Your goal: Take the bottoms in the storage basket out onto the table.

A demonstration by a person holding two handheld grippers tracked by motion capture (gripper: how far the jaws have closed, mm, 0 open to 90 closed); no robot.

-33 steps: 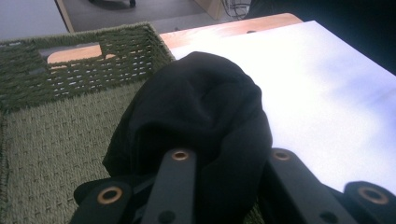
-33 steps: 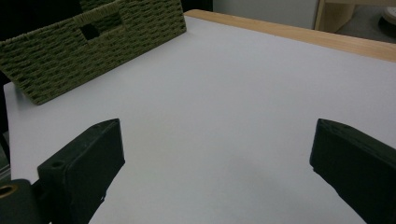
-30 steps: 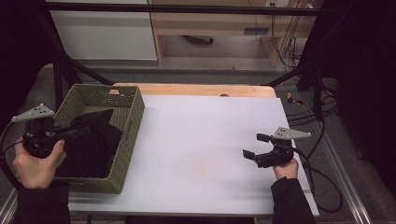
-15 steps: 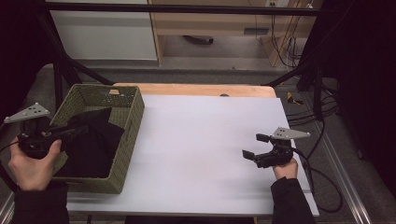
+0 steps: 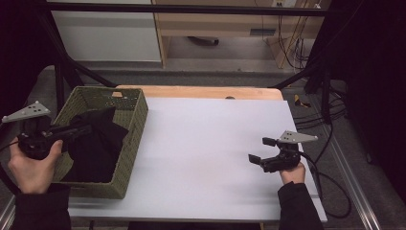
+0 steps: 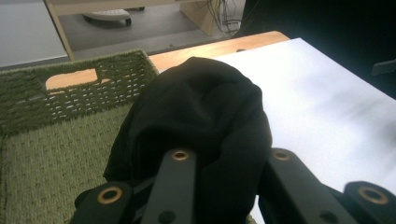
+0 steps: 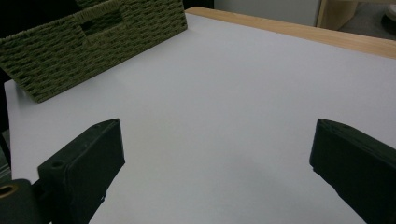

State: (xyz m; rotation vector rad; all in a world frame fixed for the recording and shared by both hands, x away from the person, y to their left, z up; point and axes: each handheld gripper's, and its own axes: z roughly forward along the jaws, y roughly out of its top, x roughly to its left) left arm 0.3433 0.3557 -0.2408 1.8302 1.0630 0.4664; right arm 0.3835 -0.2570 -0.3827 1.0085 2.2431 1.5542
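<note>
A black cloth (image 5: 98, 139) lies bunched in a green woven basket (image 5: 131, 143) at the table's left. My left gripper (image 5: 84, 129), held in a hand at the basket's outer side, reaches in over the rim and is shut on the cloth. In the left gripper view the cloth (image 6: 201, 107) bulges up between and over the jaws of the left gripper (image 6: 229, 161), above the basket floor (image 6: 56, 154). My right gripper (image 5: 258, 151) rests low over the white table top (image 5: 206, 139) at the front right, open, with nothing between its jaws. In its own view the right gripper (image 7: 219, 144) faces the basket (image 7: 93, 42).
A wooden strip (image 5: 201, 92) borders the table's far edge. Black frame posts (image 5: 62, 72) stand behind the basket. Cables (image 5: 330, 163) trail off the table's right side.
My left hand has shifted slightly to the left, and the gripped fold of cloth stands a little higher in the basket. The right gripper has not moved.
</note>
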